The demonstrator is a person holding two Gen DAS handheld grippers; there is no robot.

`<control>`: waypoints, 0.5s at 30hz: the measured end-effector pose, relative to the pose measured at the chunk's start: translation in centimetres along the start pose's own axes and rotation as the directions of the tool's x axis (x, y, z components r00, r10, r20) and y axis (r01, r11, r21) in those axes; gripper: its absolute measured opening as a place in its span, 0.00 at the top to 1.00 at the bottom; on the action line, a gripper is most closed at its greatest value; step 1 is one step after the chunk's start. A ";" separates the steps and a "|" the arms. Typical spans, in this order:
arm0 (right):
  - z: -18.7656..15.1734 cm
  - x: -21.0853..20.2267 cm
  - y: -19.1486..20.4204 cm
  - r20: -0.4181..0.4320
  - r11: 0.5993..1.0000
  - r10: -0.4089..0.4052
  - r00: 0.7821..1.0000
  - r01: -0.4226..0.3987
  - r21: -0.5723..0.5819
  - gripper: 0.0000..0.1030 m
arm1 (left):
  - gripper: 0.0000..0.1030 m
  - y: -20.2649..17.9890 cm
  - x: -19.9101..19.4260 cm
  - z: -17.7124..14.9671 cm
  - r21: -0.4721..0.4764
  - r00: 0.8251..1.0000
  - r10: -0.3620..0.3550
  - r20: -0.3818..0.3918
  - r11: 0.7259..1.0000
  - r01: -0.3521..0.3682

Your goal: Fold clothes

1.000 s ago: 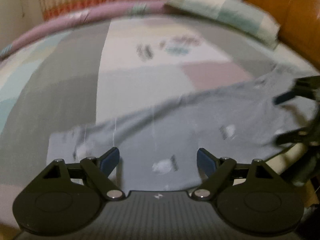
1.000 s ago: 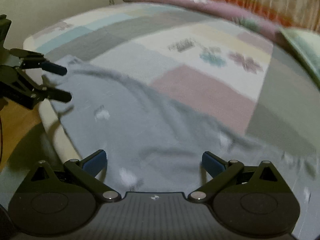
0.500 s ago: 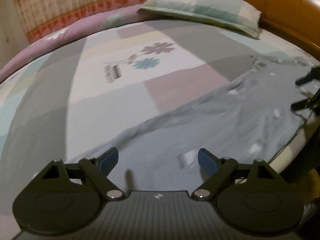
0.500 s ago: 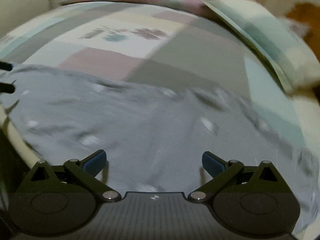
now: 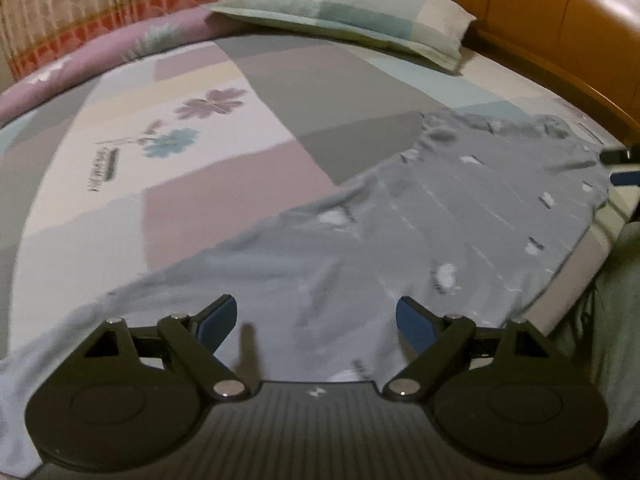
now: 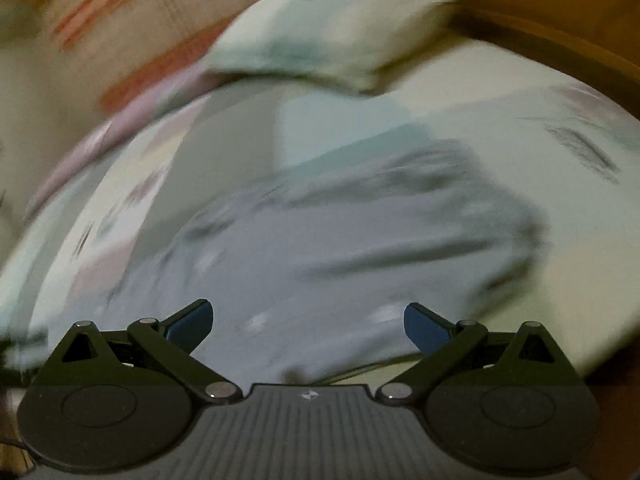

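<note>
spread flat: grey patterned garment [image 5: 440, 216] on patchwork bedspread [image 5: 224, 148]. left gripper [image 5: 316, 316] spread, empty; right gripper [image 6: 308, 320] wide, closing, pinching nothing. best grabbing an edge cleanly, both layers.

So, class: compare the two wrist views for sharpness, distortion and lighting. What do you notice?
Left wrist view: mostly sharp, the pillow and the grey garment readable, dim warm light, and fisheye bending the bed into a dome. Right wrist view: heavy motion smear over the pillow and the garment; only the right gripper stays crisp.
</note>
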State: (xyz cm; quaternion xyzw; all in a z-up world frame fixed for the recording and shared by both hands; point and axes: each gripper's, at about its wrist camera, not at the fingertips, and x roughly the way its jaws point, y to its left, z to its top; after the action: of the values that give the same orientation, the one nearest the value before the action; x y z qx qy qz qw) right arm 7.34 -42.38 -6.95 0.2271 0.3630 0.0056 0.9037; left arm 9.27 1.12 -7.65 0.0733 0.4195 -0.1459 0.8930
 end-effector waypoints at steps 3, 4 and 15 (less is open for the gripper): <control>1.3 -0.9 -4.7 0.059 0.989 0.013 0.998 -0.022 0.150 0.39 | 0.16 -0.8 0.4 0.2 0.002 1.000 -0.009 -0.010 1.000 0.009; 1.5 -0.8 -6.0 0.071 0.980 0.015 0.997 -0.029 0.198 0.42 | 0.16 -1.0 0.4 0.3 0.006 1.000 -0.006 -0.012 1.000 0.006; 1.7 1.1 -6.5 0.074 0.988 -0.109 0.991 0.099 0.120 0.48 | 0.16 -2.0 0.3 1.4 0.024 1.000 0.022 -0.014 0.999 -0.022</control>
State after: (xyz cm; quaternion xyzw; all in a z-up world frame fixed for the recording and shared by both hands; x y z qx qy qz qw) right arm 8.33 -48.75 -9.30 0.2600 0.3377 -0.0718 0.9018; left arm 9.81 -1.23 -7.01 0.0895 0.4234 -0.1405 0.8905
